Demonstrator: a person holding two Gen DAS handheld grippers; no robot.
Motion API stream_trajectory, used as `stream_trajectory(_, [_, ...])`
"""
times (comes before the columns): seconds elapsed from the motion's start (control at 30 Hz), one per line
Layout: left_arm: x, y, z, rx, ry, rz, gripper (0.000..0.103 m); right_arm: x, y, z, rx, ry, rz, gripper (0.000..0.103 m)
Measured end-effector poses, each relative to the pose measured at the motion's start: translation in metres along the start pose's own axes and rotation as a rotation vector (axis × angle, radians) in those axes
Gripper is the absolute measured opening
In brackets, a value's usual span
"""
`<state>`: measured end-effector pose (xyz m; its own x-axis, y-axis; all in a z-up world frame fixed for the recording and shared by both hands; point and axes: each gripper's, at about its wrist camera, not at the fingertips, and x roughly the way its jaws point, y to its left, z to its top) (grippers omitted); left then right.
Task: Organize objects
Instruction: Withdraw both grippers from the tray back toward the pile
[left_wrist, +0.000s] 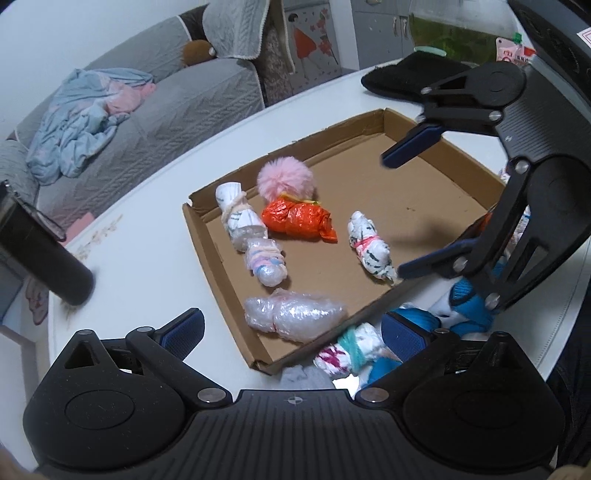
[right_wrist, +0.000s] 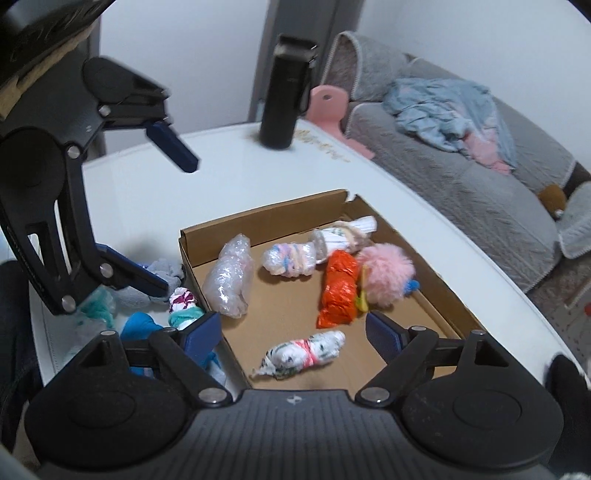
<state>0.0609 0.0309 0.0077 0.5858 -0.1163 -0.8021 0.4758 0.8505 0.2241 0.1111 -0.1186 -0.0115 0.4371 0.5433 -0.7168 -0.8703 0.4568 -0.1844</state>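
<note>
A shallow cardboard tray (left_wrist: 424, 206) (right_wrist: 258, 218) on the white table holds a pink pompom (left_wrist: 286, 179) (right_wrist: 386, 275), an orange bundle (left_wrist: 297, 219) (right_wrist: 338, 290), a clear bubble-wrap bundle (left_wrist: 295, 314) (right_wrist: 231, 275), a pastel tied bundle (left_wrist: 264, 262) (right_wrist: 291, 258) and two white tied bundles (left_wrist: 371, 245) (right_wrist: 303, 352). My left gripper (left_wrist: 295, 334) (right_wrist: 173, 225) is open and empty over the tray's near corner. My right gripper (right_wrist: 291, 332) (left_wrist: 393, 216) is open and empty, above the white bundle with pink ties. Loose bundles, blue (left_wrist: 467, 299) and teal-tied (left_wrist: 349, 350) (right_wrist: 183, 304), lie outside the tray.
A black cylinder (left_wrist: 40, 254) (right_wrist: 286, 92) stands on the table beyond the tray. A black cloth (left_wrist: 406, 79) lies at the table's far side. A grey sofa (left_wrist: 155, 110) (right_wrist: 480, 199) with blue clothing runs beside the table.
</note>
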Motion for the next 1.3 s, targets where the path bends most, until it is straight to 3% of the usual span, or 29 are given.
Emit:
stream_trajectory(0.13, [-0.019, -0.001, -0.015, -0.066, -0.037, 0.013, 0.102, -0.025, -0.001, -0.016, 0.070, -0.036, -0.052, 0.094])
stream_trajectory(0.4, [-0.057, -0.017, -0.075, -0.243, -0.125, 0.064, 0.102, -0.080, -0.003, -0.074, 0.255, -0.093, -0.170, 0.100])
stream_trajectory(0.63, [-0.051, -0.037, -0.131, -0.419, -0.152, 0.086, 0.102, -0.112, 0.009, -0.129, 0.425, -0.160, -0.280, 0.102])
stream_trajectory(0.77, [-0.037, -0.051, -0.146, -0.419, -0.122, 0.128, 0.102, -0.112, 0.027, -0.157, 0.471, -0.183, -0.317, 0.102])
stream_trajectory(0.97, [-0.020, -0.064, -0.147, -0.398, -0.142, 0.154, 0.102, -0.103, 0.037, -0.186, 0.544, -0.171, -0.362, 0.102])
stream_trajectory(1.3, [-0.001, -0.081, -0.141, -0.337, -0.199, 0.246, 0.102, -0.074, 0.026, -0.187, 0.620, -0.164, -0.446, 0.102])
